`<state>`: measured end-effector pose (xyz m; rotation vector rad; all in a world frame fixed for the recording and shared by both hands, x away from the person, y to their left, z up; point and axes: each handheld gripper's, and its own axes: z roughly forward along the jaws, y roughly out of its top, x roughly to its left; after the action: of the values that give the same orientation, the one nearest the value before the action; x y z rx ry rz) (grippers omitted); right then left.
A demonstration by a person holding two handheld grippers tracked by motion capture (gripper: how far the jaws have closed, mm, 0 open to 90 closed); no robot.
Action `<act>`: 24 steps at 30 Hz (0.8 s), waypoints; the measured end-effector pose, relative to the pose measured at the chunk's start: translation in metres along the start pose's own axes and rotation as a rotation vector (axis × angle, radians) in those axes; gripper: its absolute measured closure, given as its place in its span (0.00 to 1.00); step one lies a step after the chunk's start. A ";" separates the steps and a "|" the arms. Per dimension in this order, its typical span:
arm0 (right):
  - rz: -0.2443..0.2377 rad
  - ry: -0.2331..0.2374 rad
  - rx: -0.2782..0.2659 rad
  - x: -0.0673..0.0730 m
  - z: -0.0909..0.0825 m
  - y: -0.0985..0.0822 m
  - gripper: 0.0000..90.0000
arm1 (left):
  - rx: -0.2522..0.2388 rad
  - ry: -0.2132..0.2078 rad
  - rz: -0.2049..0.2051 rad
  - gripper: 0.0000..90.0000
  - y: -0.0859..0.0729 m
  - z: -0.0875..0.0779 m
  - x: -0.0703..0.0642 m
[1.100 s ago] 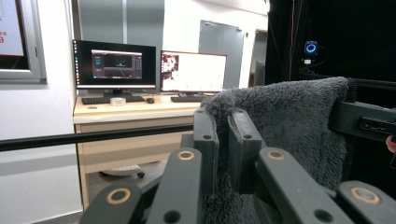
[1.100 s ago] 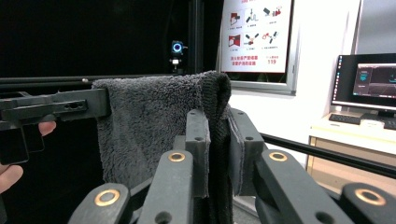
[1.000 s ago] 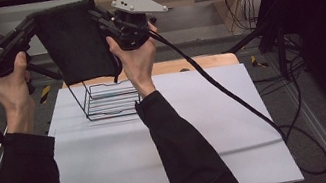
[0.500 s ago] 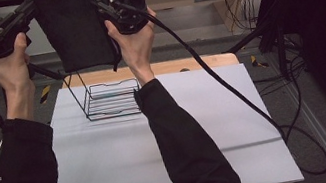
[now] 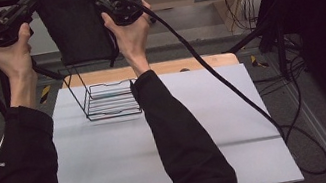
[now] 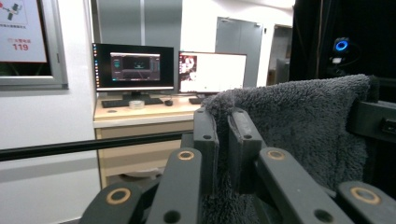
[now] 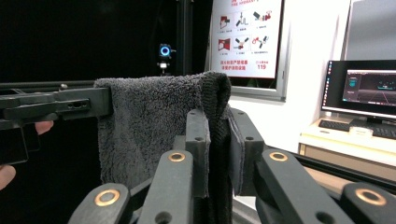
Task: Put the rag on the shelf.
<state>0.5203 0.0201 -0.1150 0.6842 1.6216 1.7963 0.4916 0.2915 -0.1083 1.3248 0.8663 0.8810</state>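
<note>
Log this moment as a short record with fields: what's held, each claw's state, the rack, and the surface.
Held item: dark grey towel, hanging spread between both claws
Left claw: shut on one top corner of the towel
Right claw: shut on the other top corner
Towel position: lifted above the wire rack, not touching it
Wire rack: black, standing on the white table, near its far edge
Towel on rack: not yet

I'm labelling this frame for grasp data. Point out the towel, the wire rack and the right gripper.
towel (image 5: 81,27), high view, middle of the hanging dark cloth.
wire rack (image 5: 113,114), high view, front bottom wire.
right gripper (image 7: 218,135), right gripper view, between the jaws, shut on the towel's corner.
</note>
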 end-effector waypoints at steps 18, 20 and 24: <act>-0.047 0.002 0.058 -0.005 0.016 -0.021 0.89 | 0.031 -0.002 0.007 0.92 -0.029 0.012 0.017; -0.057 0.000 0.071 -0.004 0.016 -0.024 0.89 | 0.041 0.001 0.012 0.92 -0.033 0.011 0.018; -0.061 0.002 0.090 -0.002 0.017 -0.031 0.89 | 0.046 -0.009 0.011 0.92 -0.041 0.009 0.021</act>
<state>0.5370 0.0321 -0.1433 0.6660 1.7152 1.6900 0.5100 0.3052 -0.1497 1.3733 0.8776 0.8675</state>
